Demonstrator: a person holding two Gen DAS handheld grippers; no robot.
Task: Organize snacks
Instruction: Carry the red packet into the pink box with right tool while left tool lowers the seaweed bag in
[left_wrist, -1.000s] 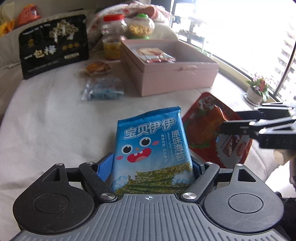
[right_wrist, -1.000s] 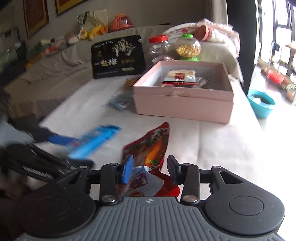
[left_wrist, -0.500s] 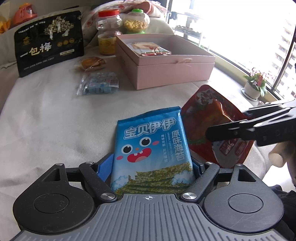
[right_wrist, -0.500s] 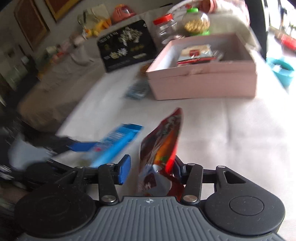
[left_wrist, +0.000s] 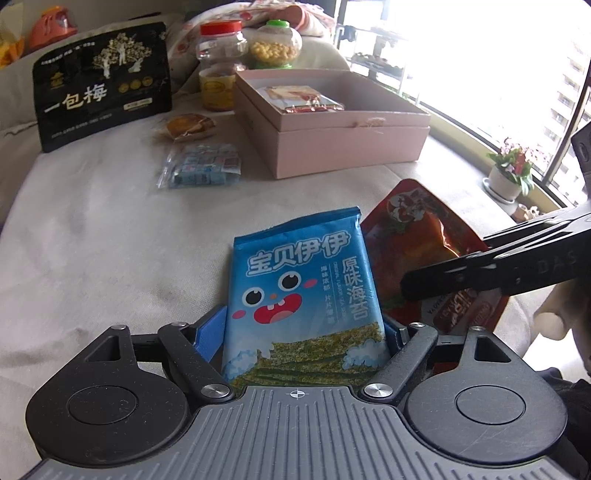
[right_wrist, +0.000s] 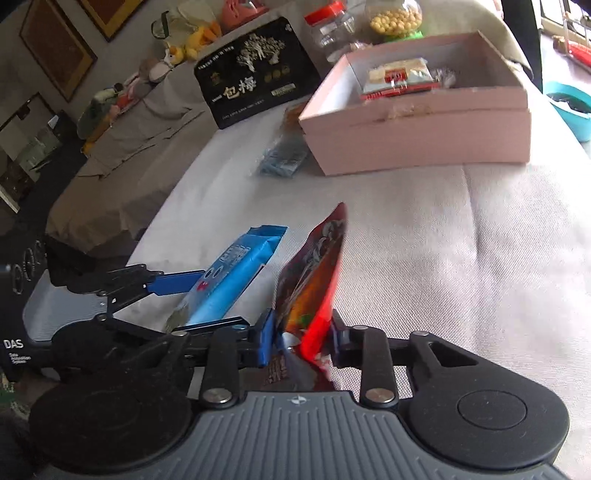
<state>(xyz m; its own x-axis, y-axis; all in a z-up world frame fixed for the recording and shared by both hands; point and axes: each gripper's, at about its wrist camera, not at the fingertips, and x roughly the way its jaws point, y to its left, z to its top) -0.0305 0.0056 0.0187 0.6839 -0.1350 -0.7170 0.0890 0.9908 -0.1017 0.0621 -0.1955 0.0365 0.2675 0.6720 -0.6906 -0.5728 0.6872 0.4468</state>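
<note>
My left gripper (left_wrist: 302, 330) is shut on a blue seaweed snack packet (left_wrist: 299, 280), which stands up off the white cloth. Beside it on the right, a red snack packet (left_wrist: 410, 229) stands tilted on edge. My right gripper (right_wrist: 301, 332) has its jaws closing and its pads press on the red packet's (right_wrist: 314, 280) lower end. In the left wrist view the right gripper's black fingers (left_wrist: 480, 266) cross that packet from the right. The open pink box (left_wrist: 351, 147) sits beyond with one wrapped snack (left_wrist: 303, 98) inside.
On the cloth left of the box lie a clear bag of blue candies (left_wrist: 203, 170) and a small wrapped cake (left_wrist: 186, 125). A black pouch (left_wrist: 103, 85) and two snack jars (left_wrist: 221, 62) stand behind. A teal bowl (right_wrist: 569, 107) sits off the table's right edge.
The right gripper's jaws have closed on the red packet, tipping it from lying flat to standing on edge. The left gripper has stayed put with the blue packet.
</note>
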